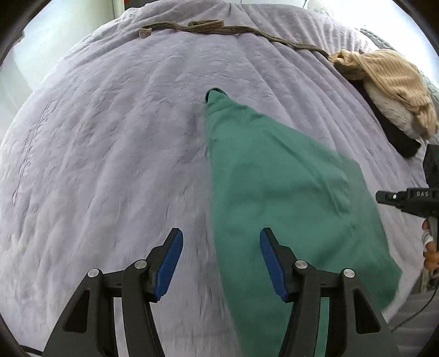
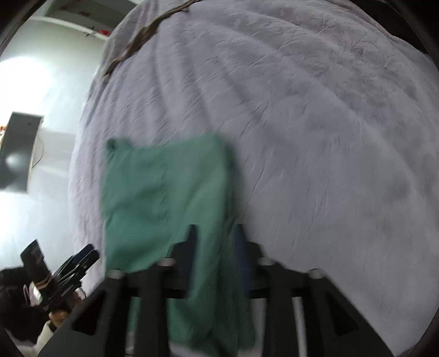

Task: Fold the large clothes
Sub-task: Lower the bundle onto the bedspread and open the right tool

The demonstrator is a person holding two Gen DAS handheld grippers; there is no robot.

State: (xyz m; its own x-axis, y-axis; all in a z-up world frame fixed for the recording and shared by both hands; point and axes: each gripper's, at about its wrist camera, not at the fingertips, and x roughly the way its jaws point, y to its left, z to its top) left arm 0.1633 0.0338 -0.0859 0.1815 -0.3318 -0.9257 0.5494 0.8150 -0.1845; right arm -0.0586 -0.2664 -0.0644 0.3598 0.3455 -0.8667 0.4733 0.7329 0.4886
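Note:
A green garment [image 1: 274,178] lies on the lilac bedspread [image 1: 109,137], narrow at its far end and wide toward me. My left gripper [image 1: 221,258] hovers open over its near left edge; the right pad [image 1: 270,258] is above the green cloth and nothing is pinched. In the blurred right wrist view the green garment [image 2: 162,192] runs back between the fingers of my right gripper [image 2: 216,244] and drapes over its body; the jaws stand apart and the cloth looks loose. Each gripper also shows in the other's view: the right gripper [image 1: 406,197] and the left gripper [image 2: 82,258].
A brown strap [image 1: 192,26] lies along the bed's far side. A pile of beige ribbed, white and black clothes [image 1: 389,79] sits at the far right. A person's hand [image 1: 429,247] shows at the right edge. A dark panel [image 2: 19,153] stands off the bed.

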